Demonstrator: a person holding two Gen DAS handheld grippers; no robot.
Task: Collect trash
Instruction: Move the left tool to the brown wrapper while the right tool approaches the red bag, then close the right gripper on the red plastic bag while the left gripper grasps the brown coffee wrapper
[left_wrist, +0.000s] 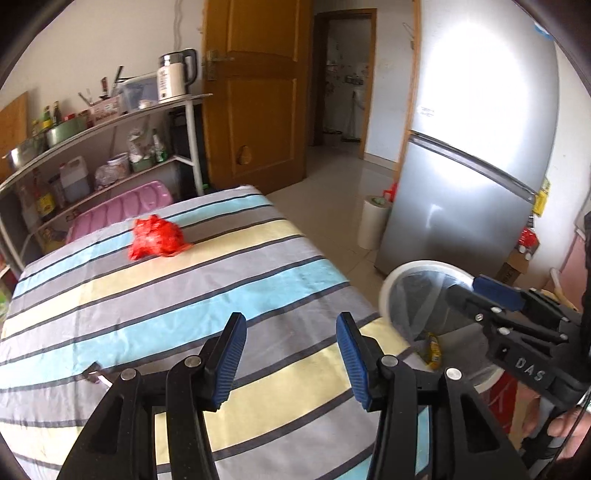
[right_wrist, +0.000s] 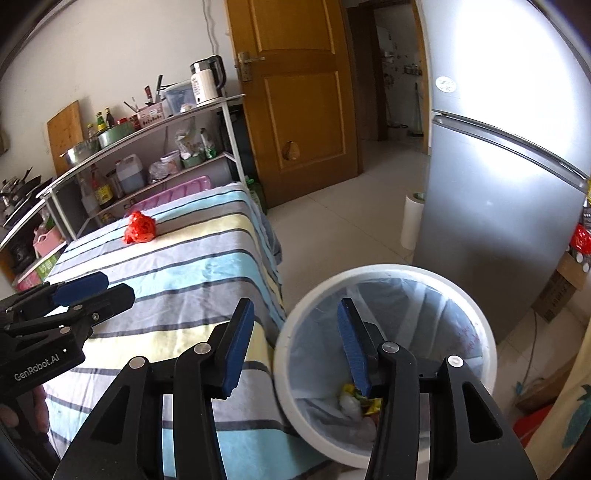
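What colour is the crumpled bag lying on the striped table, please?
Red bag; clearest in the left wrist view.

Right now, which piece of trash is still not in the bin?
The crumpled red plastic bag on the striped tablecloth. The yellow wrapper and others already lie inside the white bin.

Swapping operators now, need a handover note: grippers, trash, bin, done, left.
Left gripper: open, empty, over the striped table.
Right gripper: open, empty, at the rim of the white bin.
Bin stands on the floor beside the table, lined; some wrappers already inside.
Left: red crumpled bag on the table's far end, untouched. Pick it up, drop it in the bin.
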